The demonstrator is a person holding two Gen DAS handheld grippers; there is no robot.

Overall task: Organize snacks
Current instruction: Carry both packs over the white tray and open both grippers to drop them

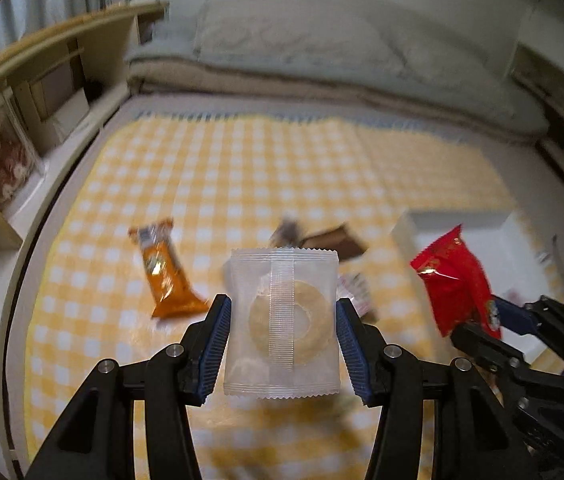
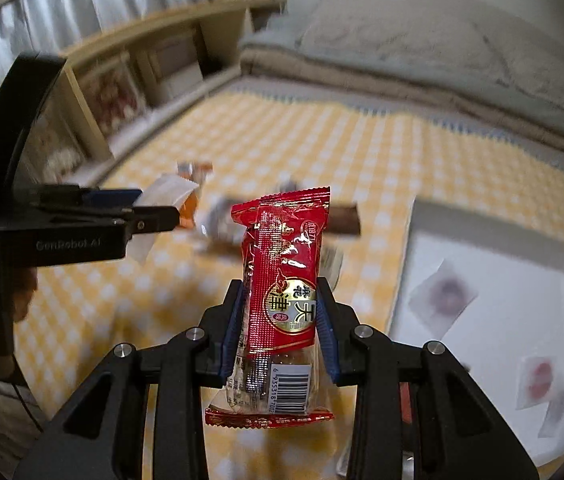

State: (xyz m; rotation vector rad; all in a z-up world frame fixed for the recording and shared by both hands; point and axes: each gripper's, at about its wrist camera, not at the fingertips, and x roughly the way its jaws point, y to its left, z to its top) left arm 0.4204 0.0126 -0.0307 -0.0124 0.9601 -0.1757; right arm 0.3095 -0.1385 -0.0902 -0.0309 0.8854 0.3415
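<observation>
Left gripper (image 1: 282,344) clamped on clear ring-snack packet (image 1: 282,320), right gripper (image 2: 280,332) pinching red packet (image 2: 282,280), both lifted off checkered cloth (image 1: 242,168). White tray (image 2: 501,320) just right, plenty of room.

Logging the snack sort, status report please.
Left gripper shut on clear ring-biscuit packet. Right gripper shut on red snack packet. White box unobstructed.
</observation>
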